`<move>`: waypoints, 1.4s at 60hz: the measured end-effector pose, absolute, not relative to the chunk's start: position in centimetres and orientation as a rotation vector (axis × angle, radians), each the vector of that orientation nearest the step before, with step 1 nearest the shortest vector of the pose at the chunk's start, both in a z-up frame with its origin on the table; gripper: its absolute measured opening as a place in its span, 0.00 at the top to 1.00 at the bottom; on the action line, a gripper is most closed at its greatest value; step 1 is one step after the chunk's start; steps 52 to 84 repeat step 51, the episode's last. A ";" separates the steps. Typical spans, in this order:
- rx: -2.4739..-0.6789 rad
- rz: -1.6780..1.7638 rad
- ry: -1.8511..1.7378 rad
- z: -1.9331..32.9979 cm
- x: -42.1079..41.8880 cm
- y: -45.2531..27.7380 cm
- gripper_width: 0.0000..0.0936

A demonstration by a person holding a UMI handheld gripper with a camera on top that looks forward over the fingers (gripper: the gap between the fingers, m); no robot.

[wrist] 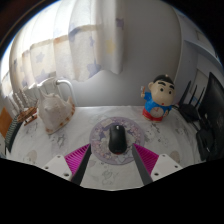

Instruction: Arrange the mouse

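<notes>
Mouse: the black mouse (118, 139) sits on a round purple mat (113, 136) on the table (60, 150), just ahead of the gripper (112, 160) and about halfway between its two fingers.
Gripper: the fingers are spread wide, with the pink pads (76, 157) showing on their inner sides. They hold nothing. The mouse is a little beyond the tips, not between them yet.
Which way it points: the long side of the mouse runs straight away from the gripper, toward the curtain (95, 45). It looks like one end faces the gripper and the other end faces the window side. I cannot tell which end has the buttons.
What could go wrong: the mouse is smooth and rounded, so I think the fingers could slip off it if they squeeze too near the top. If they come in crooked, one finger may bump it first and push it sideways or off the mat.
Other worry: the mat looks thin, so a low finger could catch its edge and drag it along.
Things nearby: a white jug (54, 104) stands to one side and a little doll (158, 98) to the other, both well apart from the mouse.
</notes>
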State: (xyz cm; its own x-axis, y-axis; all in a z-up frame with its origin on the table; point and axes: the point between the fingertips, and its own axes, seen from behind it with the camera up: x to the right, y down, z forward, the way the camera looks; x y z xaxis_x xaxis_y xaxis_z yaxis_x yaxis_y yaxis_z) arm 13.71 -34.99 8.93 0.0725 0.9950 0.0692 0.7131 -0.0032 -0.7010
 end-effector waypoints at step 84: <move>-1.717 0.623 -1.740 17.0 28.7 -40.3 0.09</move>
